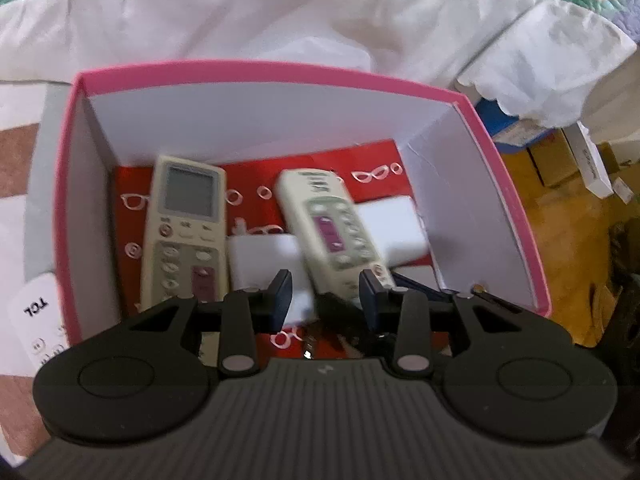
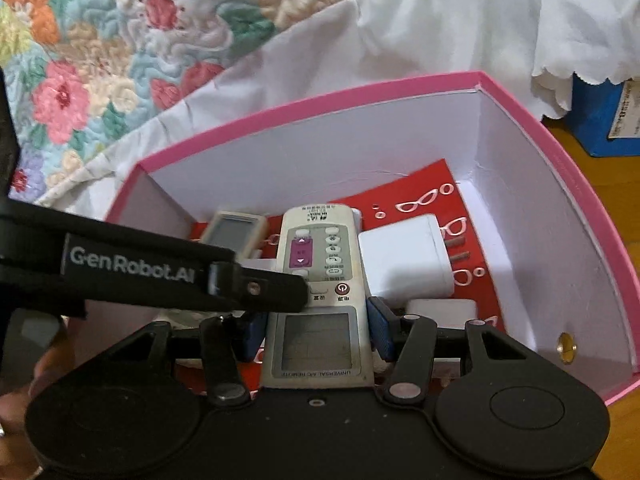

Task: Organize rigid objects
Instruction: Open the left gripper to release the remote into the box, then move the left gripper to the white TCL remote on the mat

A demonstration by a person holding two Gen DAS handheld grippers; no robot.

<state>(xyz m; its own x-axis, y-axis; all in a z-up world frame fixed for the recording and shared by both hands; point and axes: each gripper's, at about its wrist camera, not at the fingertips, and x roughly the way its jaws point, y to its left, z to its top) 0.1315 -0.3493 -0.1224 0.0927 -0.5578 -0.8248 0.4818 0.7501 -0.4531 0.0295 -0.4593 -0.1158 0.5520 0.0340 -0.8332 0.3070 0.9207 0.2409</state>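
Observation:
An open pink box (image 1: 280,68) (image 2: 320,100) has white walls and a red floor printed with glasses. One cream remote (image 1: 184,232) (image 2: 236,232) lies flat at its left. My right gripper (image 2: 316,336) is shut on the screen end of a second cream remote (image 2: 320,264) (image 1: 332,228), which tilts down into the box. My left gripper (image 1: 326,296) hovers just over that remote's middle with its jaws partly apart and nothing pressed between the pads. Its finger (image 2: 256,288) crosses the right wrist view. White chargers (image 1: 392,224) (image 2: 404,256) lie on the red floor.
A white TCL remote (image 1: 36,320) lies outside the box at the left. White cloth (image 1: 280,12) and a floral quilt (image 2: 80,60) lie behind the box. A blue carton (image 2: 600,120) and small boxes on a wooden floor (image 1: 560,208) are at the right.

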